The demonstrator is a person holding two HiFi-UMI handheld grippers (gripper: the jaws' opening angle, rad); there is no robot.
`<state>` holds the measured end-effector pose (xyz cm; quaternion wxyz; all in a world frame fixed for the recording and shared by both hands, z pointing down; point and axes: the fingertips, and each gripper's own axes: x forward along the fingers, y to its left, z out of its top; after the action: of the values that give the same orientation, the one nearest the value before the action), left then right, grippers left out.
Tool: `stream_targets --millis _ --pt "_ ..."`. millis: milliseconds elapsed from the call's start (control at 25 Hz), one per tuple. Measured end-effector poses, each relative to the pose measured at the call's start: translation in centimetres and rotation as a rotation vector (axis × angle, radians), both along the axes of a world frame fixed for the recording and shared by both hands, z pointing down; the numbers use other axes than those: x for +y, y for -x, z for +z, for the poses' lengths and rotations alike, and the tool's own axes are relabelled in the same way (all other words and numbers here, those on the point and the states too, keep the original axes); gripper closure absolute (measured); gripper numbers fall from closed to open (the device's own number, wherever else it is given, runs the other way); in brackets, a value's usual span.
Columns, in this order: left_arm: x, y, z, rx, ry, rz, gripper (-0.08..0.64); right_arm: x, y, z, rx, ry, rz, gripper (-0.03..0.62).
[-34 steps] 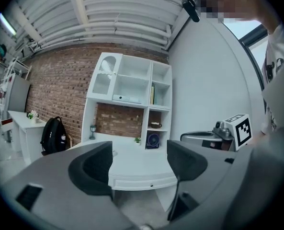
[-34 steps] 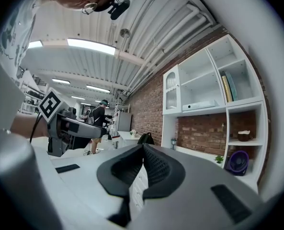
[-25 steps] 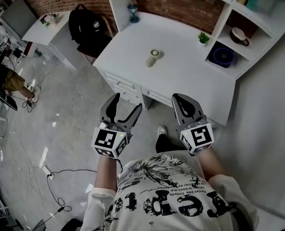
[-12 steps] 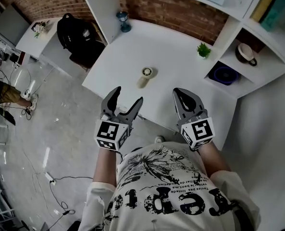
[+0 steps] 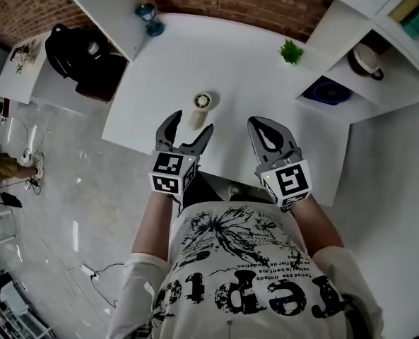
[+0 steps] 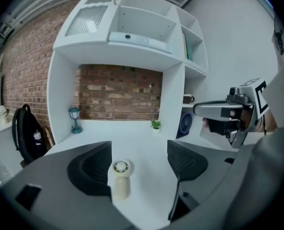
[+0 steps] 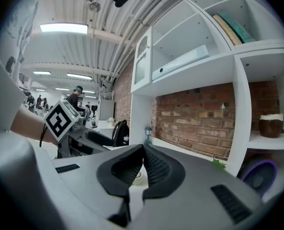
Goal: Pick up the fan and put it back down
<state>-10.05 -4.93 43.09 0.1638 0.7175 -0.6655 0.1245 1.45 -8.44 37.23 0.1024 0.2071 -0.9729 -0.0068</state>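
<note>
Fan (image 5: pixel 201 106) untouched on table (image 5: pixel 266 83), just ahead of open left claw (image 6: pixel 139 169); right claw (image 7: pixel 142 164) closed, empty. Grasp, lift, replace pending.

Small cream handheld fan (image 5: pixel 199 110): round grilled head on a stubby tapered body, looks upright on its base with the face toward the person, can't tell if the blades are turning, sitting on the white desk (image 5: pixel 266 97) near its front edge, slightly left of centre.
</note>
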Motion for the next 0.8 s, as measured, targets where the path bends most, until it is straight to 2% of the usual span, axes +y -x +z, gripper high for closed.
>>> stream_targets --millis 280,520,800 --pt "-5.8 3.0 8.5 0.014 0.217 0.124 0.193 -3.7 3.4 4.7 0.064 0.068 0.148 0.580" --pt "-9.3 4.8 14.8 -0.038 0.322 0.208 0.179 -5.2 6.3 8.8 0.118 0.102 0.227 0.580" --pt "-11.4 5.4 20.6 -0.038 0.437 0.256 0.175 -6.9 7.2 12.0 0.160 0.099 0.280 0.580"
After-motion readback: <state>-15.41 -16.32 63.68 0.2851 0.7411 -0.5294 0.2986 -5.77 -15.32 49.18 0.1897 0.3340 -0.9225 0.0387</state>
